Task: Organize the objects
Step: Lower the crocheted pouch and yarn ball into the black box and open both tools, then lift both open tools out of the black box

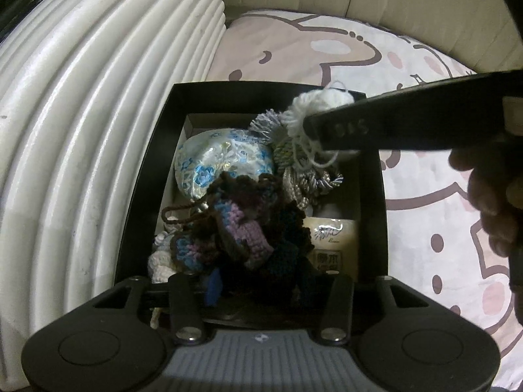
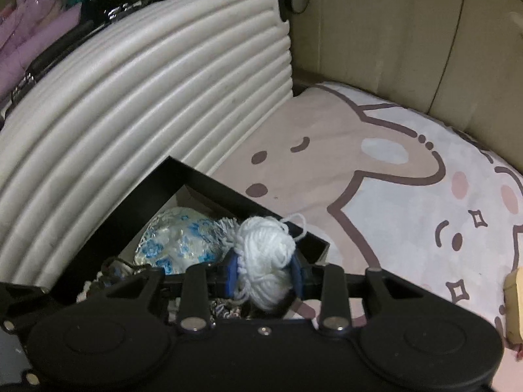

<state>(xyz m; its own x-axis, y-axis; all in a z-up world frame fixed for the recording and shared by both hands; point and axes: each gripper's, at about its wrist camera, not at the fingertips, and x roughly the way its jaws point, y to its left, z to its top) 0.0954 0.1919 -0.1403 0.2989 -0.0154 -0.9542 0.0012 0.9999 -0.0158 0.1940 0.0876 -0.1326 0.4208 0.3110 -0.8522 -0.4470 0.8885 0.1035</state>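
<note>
An open black box [image 1: 147, 163] on the bed holds a blue floral satin pouch [image 1: 222, 160], a purple, blue and brown crocheted pouch [image 1: 235, 228], corded tassels [image 1: 294, 176] and a cream packet [image 1: 330, 238]. My left gripper [image 1: 258, 284] hangs over the box's near edge. Its jaws stand apart, with the dark crochet lying between them and one blue pad [image 1: 212, 284] showing. My right gripper [image 2: 264, 274] is shut on a white yarn ball [image 2: 264, 254] above the box's [image 2: 212, 179] far right corner. In the left wrist view, its black finger [image 1: 376, 130] crosses over the yarn ball [image 1: 327, 104].
A white ribbed suitcase [image 1: 81, 130] [image 2: 130, 98] stands tight against the box's left side. The cartoon-print bedsheet [image 1: 425, 228] [image 2: 392, 196] spreads to the right. A beige padded wall [image 2: 376, 32] closes the back. A person's hand [image 1: 490, 202] holds the right gripper.
</note>
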